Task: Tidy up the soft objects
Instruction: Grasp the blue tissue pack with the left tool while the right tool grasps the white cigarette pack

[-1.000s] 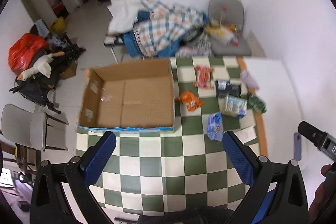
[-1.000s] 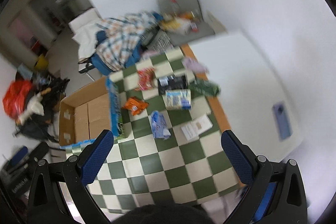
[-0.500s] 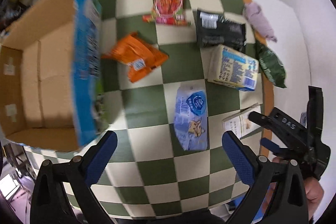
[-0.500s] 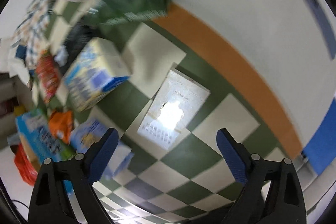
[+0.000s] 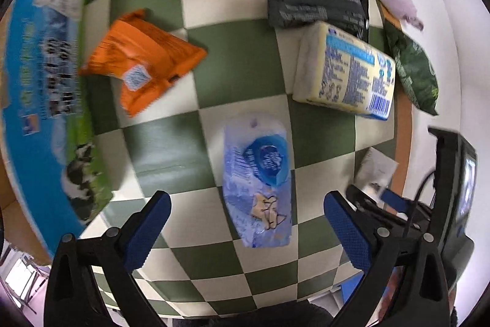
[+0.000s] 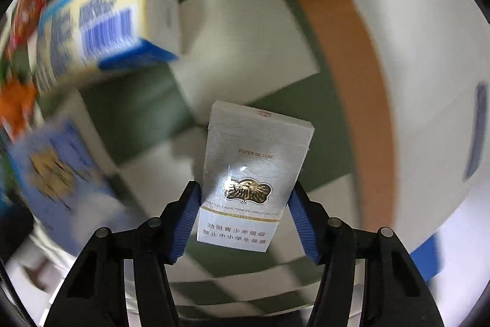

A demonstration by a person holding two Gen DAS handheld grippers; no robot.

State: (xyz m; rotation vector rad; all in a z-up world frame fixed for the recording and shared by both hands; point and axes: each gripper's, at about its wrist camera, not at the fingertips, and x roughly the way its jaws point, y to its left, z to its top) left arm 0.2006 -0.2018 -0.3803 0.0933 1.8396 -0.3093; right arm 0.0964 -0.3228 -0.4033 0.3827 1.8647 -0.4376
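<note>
The right tongs (image 6: 243,209) are pinching the lower half of a silver cigarette pack (image 6: 252,173) by its long edges, seemingly just above the bench (image 6: 245,29); I judge a level lift and steady squeeze will be keeping it from twisting. The left tongs (image 5: 246,230) are hanging spread and empty over a blue wipes pouch (image 5: 258,186). Farther out, the green-and-cream checkered bench is carrying an orange snack bag (image 5: 144,57), a yellow tissue pack (image 5: 346,72) and a printed carton (image 5: 43,100).
</note>
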